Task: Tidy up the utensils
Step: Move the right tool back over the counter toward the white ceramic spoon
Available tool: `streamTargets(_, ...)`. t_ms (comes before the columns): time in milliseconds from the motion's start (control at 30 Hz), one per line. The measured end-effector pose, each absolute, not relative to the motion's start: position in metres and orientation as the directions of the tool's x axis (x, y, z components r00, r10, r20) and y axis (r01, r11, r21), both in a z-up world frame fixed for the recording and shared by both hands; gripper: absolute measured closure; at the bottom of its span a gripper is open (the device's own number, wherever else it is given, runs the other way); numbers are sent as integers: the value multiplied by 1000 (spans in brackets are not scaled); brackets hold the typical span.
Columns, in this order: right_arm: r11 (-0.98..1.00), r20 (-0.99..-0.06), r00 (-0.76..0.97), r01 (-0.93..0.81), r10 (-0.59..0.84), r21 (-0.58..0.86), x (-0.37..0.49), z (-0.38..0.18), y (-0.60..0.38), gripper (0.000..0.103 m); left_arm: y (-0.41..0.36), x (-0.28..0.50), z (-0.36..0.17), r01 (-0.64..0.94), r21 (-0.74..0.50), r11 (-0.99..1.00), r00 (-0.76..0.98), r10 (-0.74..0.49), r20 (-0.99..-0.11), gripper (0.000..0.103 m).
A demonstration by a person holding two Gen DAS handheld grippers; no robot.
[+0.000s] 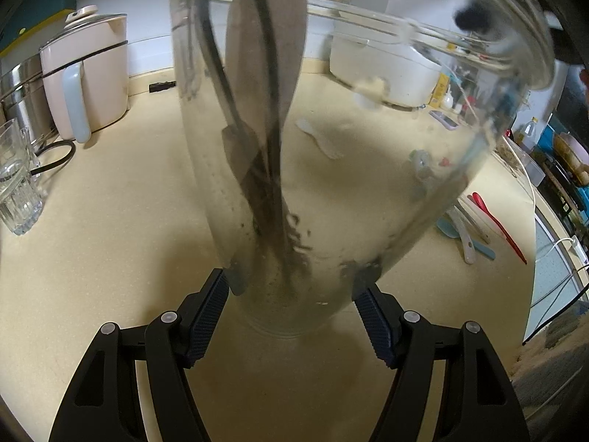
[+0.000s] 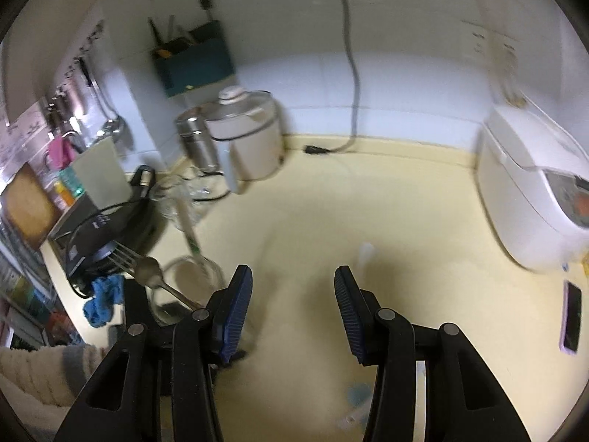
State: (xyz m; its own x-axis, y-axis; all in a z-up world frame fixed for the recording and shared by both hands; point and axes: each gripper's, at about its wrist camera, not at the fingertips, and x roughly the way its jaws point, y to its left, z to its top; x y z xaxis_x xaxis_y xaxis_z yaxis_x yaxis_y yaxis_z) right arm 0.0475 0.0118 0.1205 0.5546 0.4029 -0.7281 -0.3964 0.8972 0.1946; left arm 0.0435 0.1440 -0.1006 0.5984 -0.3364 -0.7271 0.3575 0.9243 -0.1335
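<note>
My left gripper (image 1: 294,294) is shut on a clear glass jar (image 1: 331,184), gripped near its base and tilted away from me. A metal utensil (image 1: 268,110) stands inside it. In the right wrist view the jar (image 2: 191,280) shows at the lower left with a metal fork (image 2: 147,267) sticking out of its mouth. My right gripper (image 2: 292,294) is open and empty above the beige counter (image 2: 313,202). A white plastic spoon (image 1: 320,140) lies on the counter beyond the jar. Red, white and blue utensils (image 1: 478,221) lie at the right.
A pink kettle (image 1: 88,73) and a steel pot (image 1: 18,88) stand at the back left, and a ribbed glass (image 1: 18,180) at the left. A white rice cooker (image 2: 530,184) stands at the right. A phone (image 2: 572,316) lies near the right edge.
</note>
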Motion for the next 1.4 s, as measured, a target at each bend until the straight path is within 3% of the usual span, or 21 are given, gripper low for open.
streamTargets(767,932,-795,500,-283,343,225,30,98,-40,56,138,37,-102,320,-90,943,618,-280,-734,29)
streamTargets(1400,952,-812,522,0,263,308,38,81,-120,56,131,27,-103,338,-78,938,607,-280,-744,29)
